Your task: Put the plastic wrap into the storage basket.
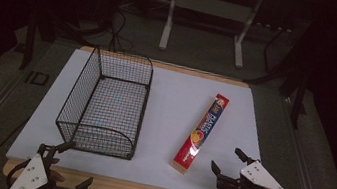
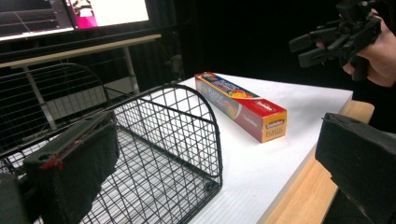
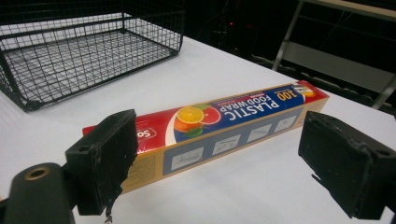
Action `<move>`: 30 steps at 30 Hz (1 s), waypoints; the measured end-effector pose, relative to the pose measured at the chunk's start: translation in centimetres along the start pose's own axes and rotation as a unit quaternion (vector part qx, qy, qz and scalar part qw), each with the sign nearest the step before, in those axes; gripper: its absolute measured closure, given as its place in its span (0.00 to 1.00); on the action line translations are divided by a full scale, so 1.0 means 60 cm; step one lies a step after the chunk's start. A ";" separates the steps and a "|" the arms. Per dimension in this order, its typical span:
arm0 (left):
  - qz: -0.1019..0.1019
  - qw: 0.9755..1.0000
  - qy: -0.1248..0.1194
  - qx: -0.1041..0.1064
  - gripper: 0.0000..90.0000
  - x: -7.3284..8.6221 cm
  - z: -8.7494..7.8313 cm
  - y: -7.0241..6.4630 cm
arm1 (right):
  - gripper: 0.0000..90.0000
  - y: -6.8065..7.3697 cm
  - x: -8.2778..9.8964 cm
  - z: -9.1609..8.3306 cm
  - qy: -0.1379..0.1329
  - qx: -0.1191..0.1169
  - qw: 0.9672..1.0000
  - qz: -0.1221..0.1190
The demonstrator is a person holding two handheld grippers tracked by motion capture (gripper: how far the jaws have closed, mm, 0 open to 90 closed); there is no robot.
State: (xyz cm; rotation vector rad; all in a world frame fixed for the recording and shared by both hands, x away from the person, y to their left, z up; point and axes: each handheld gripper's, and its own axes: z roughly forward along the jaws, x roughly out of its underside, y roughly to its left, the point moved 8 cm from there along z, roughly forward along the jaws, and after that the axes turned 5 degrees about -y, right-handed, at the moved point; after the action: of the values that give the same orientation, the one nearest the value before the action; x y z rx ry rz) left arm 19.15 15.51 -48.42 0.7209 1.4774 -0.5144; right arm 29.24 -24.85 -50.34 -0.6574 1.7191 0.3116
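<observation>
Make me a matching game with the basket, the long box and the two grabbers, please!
Things:
1. wire basket
2. plastic wrap box
3. left gripper
4. right gripper

Places and states:
A. lies flat on the white board, right of the middle
B. open, at the near right corner
C. empty, on the left half of the board
D. open, near the basket's near end

Pairs: 1-C, 2-A, 3-D, 4-B

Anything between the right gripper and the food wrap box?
Nothing visible. The right gripper hangs open just off the near end of the plastic food wrap box, with bare white table top between them. The wire basket sits well off to the left, out of that path.
</observation>
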 end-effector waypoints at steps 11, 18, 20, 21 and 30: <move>-0.001 1.000 -0.012 0.021 0.00 -0.006 0.002 -0.014 | 0.15 -0.006 0.005 0.005 0.001 0.000 0.999 -0.034; 0.002 0.999 -0.019 0.028 0.00 -0.010 0.003 -0.021 | 0.13 0.008 0.005 0.010 0.014 -0.018 0.999 -0.031; 0.002 0.999 -0.019 0.028 0.00 -0.010 0.004 -0.021 | 0.12 0.019 0.003 0.013 0.016 -0.041 0.998 -0.035; 0.001 0.999 -0.018 0.027 0.00 -0.009 0.004 -0.021 | 0.12 0.023 0.002 0.016 0.019 -0.045 0.998 -0.043; -0.005 0.999 -0.018 0.031 0.00 -0.009 0.005 -0.021 | 0.11 0.029 -0.025 0.034 0.034 -0.032 0.998 -0.030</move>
State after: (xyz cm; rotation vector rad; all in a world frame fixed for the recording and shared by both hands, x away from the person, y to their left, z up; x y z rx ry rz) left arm 18.45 14.40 -48.05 0.7500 1.4381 -0.5807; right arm 30.10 -21.98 -49.68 -0.7739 1.7551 0.3065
